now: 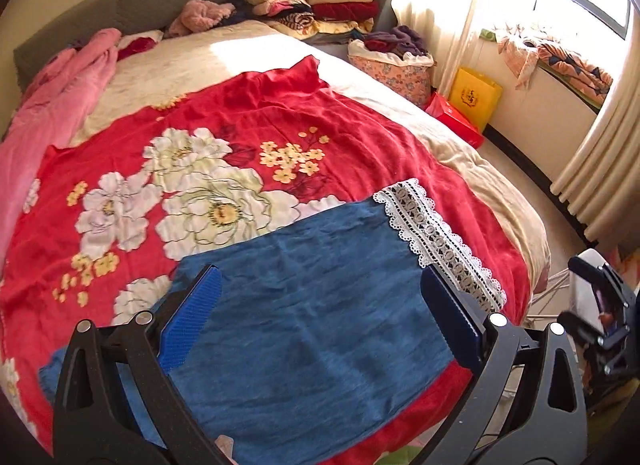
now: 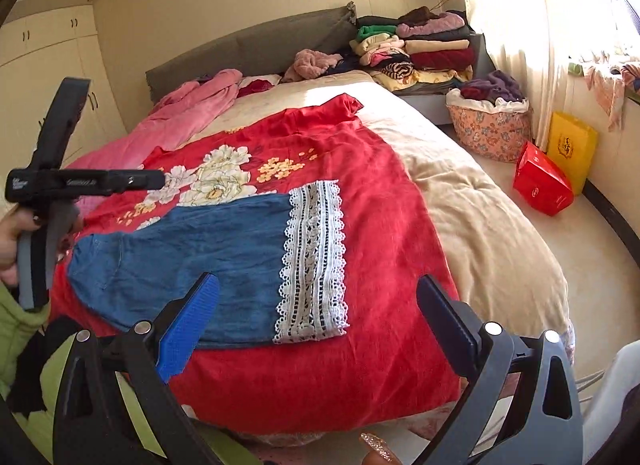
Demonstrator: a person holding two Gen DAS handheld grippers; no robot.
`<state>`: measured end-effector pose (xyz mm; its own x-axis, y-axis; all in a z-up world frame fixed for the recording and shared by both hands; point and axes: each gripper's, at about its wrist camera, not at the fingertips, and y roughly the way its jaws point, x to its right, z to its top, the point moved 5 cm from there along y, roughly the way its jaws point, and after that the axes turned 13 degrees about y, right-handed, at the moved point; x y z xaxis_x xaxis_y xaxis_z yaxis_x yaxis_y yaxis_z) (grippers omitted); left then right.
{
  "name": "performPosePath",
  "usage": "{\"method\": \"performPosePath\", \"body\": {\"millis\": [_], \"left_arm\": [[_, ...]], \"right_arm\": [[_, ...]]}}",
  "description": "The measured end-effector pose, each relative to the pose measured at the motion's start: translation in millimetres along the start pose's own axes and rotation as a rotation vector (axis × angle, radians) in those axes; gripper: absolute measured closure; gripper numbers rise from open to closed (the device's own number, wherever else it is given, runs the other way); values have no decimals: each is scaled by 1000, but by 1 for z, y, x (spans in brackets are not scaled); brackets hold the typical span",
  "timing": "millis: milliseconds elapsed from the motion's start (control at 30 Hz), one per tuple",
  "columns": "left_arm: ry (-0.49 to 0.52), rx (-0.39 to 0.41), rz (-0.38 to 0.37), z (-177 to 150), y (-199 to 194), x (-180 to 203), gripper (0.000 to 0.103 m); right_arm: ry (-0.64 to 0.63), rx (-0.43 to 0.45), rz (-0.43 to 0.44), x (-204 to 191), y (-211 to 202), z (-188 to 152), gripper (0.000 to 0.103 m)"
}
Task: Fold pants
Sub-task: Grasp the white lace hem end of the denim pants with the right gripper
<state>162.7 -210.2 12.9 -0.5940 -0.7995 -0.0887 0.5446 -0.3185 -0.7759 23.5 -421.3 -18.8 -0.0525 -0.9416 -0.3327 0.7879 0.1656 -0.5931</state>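
Both black two-finger grippers with blue ribbed pads, the left gripper [image 1: 320, 317] and the right gripper [image 2: 318, 317], hover with jaws spread wide, gripping nothing.

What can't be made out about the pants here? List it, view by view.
- Left wrist view: the waist end of the blue pants is cut off by the lower edge and the left gripper.
- Right wrist view: the pants' near edge is partly hidden behind the right gripper.
- Either view: how many layers lie under the lace cuff; the top layer covers them.
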Motion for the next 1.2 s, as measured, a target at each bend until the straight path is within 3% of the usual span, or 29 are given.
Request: {"method": "performPosePath", "body": {"millis": [233,500,733,800,867,1000,1033,1100,1200], "left_arm": [[50,-45,-20,9,47,0,10],[34,-53,-150,23,111,-3,10],[19,-68,-216,21,150,-7,10],[38,-80,-209,18,160,-6,10],[70,-90,-198,12,165,-2,17],[174,-66,-149,8,160,14,48],[178,-60,-149,8,157,15,57],[187,-49,-140,9,153,18,65],[189,-38,-136,8,151,20,67]], "right_arm": [[22,-60,1,3,24,-13,5],[65,-129,-16,6,61,-21,5],[139,-185,16,8,88,-24,7],[150,-200,40,3,93,-25,31],[141,-202,32,-1,97,-25,34],[149,-207,42,-5,105,-23,36],[148,-205,40,-5,106,-22,46],[143,-202,64,-10,107,-18,60],[105,-194,90,-21,106,-14,74]]}}
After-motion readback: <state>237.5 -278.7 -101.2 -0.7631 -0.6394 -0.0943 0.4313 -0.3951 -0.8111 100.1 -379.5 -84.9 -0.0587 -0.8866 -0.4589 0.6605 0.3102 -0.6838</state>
